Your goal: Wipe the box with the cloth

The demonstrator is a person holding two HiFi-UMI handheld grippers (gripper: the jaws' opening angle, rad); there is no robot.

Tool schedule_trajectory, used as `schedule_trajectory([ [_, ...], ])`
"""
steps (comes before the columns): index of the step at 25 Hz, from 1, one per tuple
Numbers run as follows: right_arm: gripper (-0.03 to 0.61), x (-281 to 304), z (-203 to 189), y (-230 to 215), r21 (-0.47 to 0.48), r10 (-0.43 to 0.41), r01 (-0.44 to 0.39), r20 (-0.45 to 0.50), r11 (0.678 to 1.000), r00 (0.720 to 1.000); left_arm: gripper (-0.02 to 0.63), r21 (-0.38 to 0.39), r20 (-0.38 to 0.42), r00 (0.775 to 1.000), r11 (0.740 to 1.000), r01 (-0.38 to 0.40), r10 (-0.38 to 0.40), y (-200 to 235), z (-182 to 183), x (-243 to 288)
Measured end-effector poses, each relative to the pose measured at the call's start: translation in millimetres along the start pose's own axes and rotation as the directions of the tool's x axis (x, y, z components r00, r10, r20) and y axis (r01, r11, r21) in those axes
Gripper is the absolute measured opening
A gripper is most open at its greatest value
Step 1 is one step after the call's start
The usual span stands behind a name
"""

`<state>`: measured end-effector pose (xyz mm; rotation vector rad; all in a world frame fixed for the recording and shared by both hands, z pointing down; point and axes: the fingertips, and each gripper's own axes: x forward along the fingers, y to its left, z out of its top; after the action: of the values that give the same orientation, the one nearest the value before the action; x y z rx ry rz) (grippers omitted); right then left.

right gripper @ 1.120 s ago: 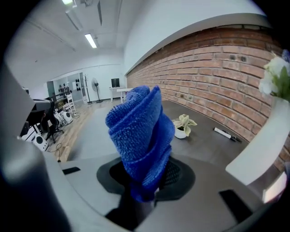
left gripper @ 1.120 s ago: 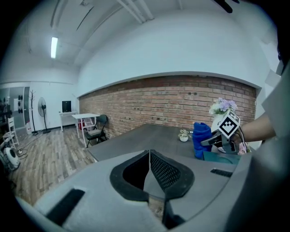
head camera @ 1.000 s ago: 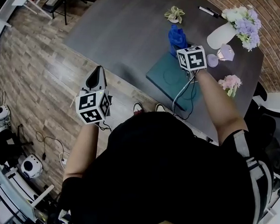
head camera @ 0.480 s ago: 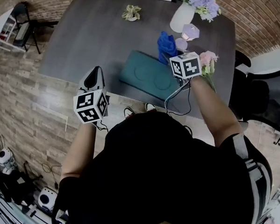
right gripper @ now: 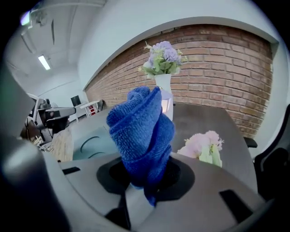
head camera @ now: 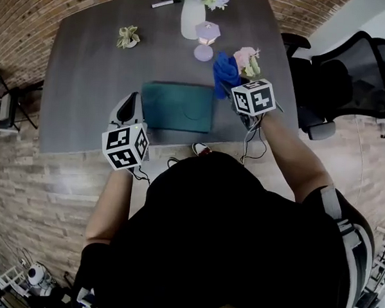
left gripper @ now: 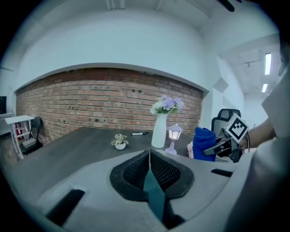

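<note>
Left hand-held gripper closed, empty, just beside the 9 o'clock edge of the flat teal rectangular box. The box lies on the dark grey desk, by its near edge. Right hand-held gripper clamps the bunched blue microfibre cloth, held at the box's 2 o'clock. Cloth: soft, light, floppy. Box looks rigid and will probably slide, so pin its 9 o'clock edge.

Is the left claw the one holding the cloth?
No, the blue cloth sticks up from the right claw, pinched between its jaws.
</note>
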<state>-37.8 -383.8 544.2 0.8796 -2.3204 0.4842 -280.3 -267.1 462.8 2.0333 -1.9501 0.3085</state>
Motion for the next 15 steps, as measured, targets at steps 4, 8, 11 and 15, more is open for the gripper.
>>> schedule_trajectory([
  [4,0.112,-16.0,-16.5,22.2,0.029,0.013,-0.014,0.007,0.999,1.000,0.017,0.010,-0.014,0.998,0.998,0.062,-0.062,-13.5,-5.0,1.3],
  [8,0.112,-26.5,-31.0,55.2,0.036,0.042,-0.042,0.004,0.998,0.999,0.017,0.000,-0.035,0.995,0.996,0.093,-0.093,-13.0,-16.5,0.0],
  [11,0.112,-35.4,-42.6,74.6,0.043,0.059,-0.059,-0.008,0.997,0.998,0.017,-0.019,-0.035,0.993,0.994,0.109,-0.110,-11.4,-21.4,1.5],
  [15,0.112,-53.0,-62.1,94.5,0.047,0.105,-0.102,-0.061,0.994,0.993,0.017,-0.066,-0.026,0.994,0.992,0.108,-0.110,-7.0,-31.5,-2.6],
])
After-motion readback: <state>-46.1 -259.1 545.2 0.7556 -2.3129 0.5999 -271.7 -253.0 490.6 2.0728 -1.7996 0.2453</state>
